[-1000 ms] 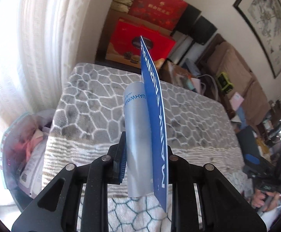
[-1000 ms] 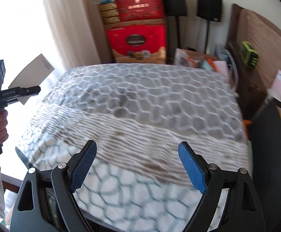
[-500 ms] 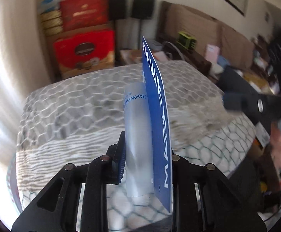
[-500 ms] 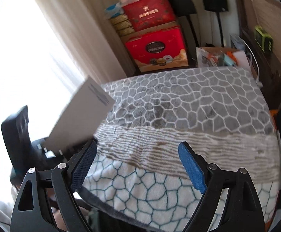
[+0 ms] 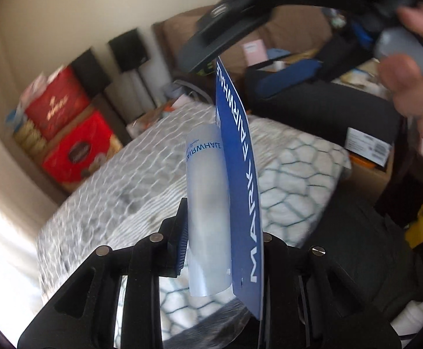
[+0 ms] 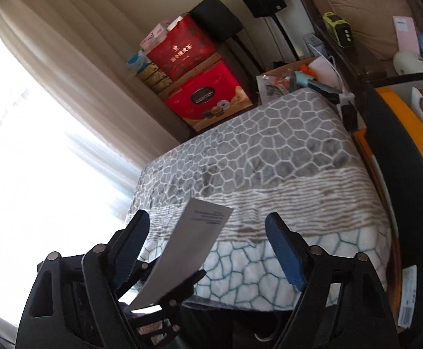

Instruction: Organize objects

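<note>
Pinching a blue blister-card package (image 5: 242,192) edge-on in my left claw (image 5: 223,250), its clear plastic bubble (image 5: 208,203) facing the left pad. My right claw (image 6: 208,250) is standing spread with its jaws just closing a little, the card's white back (image 6: 194,247) sitting between the pads, untouched. Both are hovering over the patterned blanket (image 6: 284,151); red gift boxes (image 6: 208,96) are stacked beyond.

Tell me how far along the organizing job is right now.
Nothing looks put away: the patterned blanket carries no sorted items. In hand: the left gripper is clamped on a blue carded package, and it sits between the right gripper's open jaws, which have just been closing. Left: passing it over or setting it down.
</note>
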